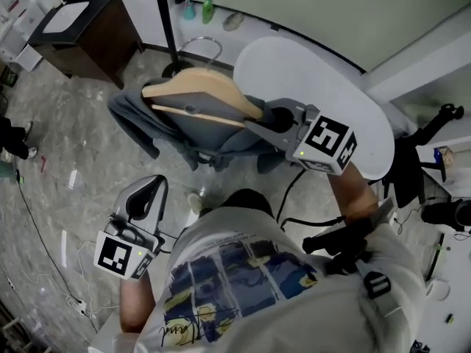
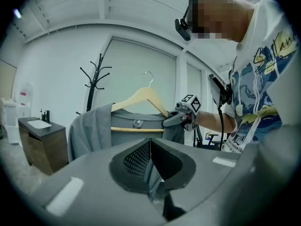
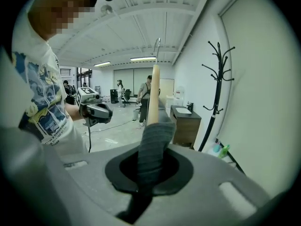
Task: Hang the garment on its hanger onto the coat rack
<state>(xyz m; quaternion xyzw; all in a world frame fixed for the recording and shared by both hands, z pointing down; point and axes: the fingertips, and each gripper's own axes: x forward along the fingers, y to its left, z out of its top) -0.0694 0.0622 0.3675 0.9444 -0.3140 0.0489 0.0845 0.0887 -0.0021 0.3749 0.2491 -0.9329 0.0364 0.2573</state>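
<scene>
Pinched between the closed jaws of the right gripper: grey fabric of the garment, wrapped over one shoulder end of the pale wooden hanger. Held upright beyond those jaws, metal hook on top, loose fabric drooping off the far shoulder. Off to the jaws' right, well apart: black coat rack, upright, with curved prongs.

A grey marbled floor is seen throughout. A dark wooden cabinet (topped by a white basin) is set at the far left against a white wall. A round white table is placed to the right, and a green bottle is stood by the far wall. Strip lights are lit overhead.
</scene>
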